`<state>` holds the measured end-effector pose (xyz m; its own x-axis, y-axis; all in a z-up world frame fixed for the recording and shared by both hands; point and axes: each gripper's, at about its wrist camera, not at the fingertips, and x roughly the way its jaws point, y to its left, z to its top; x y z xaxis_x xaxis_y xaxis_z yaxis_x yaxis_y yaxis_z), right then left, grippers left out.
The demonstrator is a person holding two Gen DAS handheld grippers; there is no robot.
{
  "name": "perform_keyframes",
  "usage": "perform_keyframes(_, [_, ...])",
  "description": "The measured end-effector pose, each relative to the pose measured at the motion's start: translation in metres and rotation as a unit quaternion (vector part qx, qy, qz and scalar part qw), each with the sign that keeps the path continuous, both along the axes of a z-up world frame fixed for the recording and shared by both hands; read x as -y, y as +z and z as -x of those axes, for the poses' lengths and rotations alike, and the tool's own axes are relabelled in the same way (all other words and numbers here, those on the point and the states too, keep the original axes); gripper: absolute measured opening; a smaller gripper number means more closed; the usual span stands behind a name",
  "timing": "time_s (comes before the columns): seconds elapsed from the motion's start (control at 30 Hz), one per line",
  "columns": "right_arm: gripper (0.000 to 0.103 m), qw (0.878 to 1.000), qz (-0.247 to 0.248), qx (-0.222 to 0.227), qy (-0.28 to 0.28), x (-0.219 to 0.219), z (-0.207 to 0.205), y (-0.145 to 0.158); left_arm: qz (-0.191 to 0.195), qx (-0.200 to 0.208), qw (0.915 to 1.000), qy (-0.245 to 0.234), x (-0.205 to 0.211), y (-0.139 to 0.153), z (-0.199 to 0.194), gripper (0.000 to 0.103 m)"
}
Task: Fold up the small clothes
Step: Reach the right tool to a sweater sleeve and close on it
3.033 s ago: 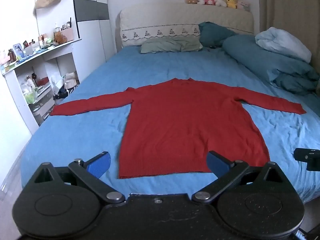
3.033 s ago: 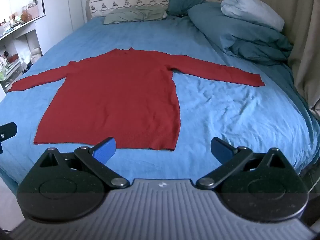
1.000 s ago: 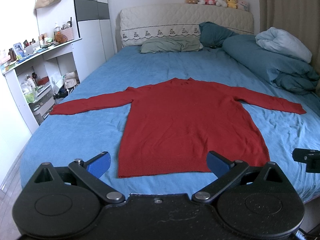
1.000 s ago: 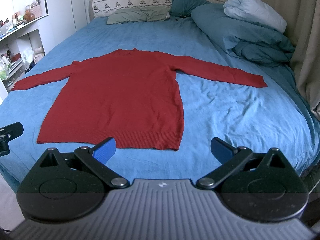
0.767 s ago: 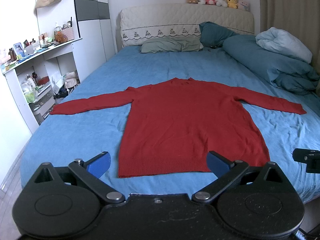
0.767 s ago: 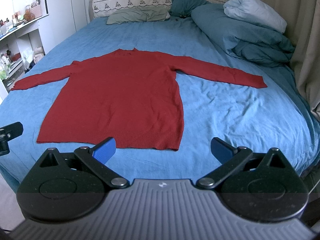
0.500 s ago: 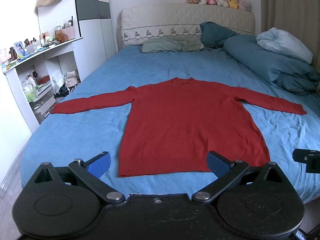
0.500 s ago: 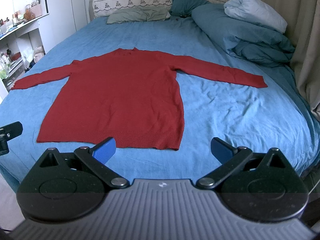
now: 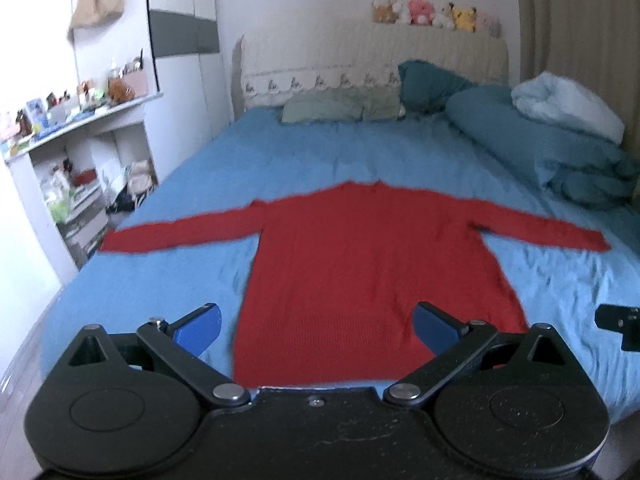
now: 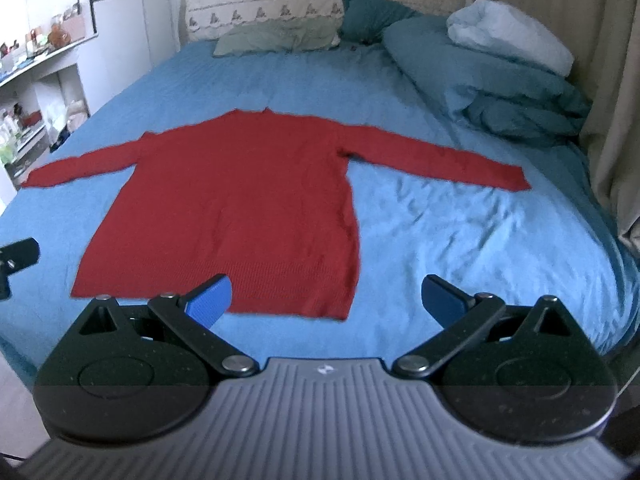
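A red long-sleeved sweater (image 9: 368, 264) lies flat on the blue bed sheet (image 9: 316, 156), both sleeves spread sideways, hem toward me. It also shows in the right wrist view (image 10: 240, 208). My left gripper (image 9: 318, 326) is open and empty, held above the hem's left part. My right gripper (image 10: 326, 296) is open and empty, above the hem's right corner. Neither touches the sweater. The tip of the right gripper (image 9: 618, 322) shows at the right edge of the left wrist view.
A teal duvet (image 10: 492, 84) with a pale blanket (image 10: 508, 36) is piled at the bed's right. Pillows (image 9: 340, 106) lie by the headboard. A white shelf unit (image 9: 68, 168) stands left of the bed. A curtain (image 10: 608, 80) hangs at the right.
Both grippers have moved forward toward the sweater's hem; the views are slightly blurred. The sweater has not moved.
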<state>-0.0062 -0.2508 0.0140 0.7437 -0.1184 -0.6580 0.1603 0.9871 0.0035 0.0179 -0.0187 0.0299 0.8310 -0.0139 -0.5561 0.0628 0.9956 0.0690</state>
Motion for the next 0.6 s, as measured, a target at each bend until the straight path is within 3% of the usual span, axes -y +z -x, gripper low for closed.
perform_keyframes(0.17, [0.103,0.999,-0.018,0.021,-0.046,0.045,-0.033,0.017,0.000,0.019,0.9994,-0.028,0.027,0.029,-0.059,0.103])
perform_keyframes(0.3, [0.103,0.994,-0.048,0.030,-0.090,0.095,-0.070,0.012,0.004,0.019,0.9984,-0.053,0.059,0.032,-0.128,0.103])
perform_keyframes(0.47, [0.103,0.985,-0.066,0.034,-0.158,0.157,-0.125,-0.018,0.002,0.010,0.9959,-0.090,0.111,0.013,-0.228,0.103])
perform_keyframes(0.6, [0.103,0.971,-0.071,0.032,-0.224,0.206,-0.177,-0.062,-0.009,0.000,0.9920,-0.126,0.158,-0.020,-0.310,0.103])
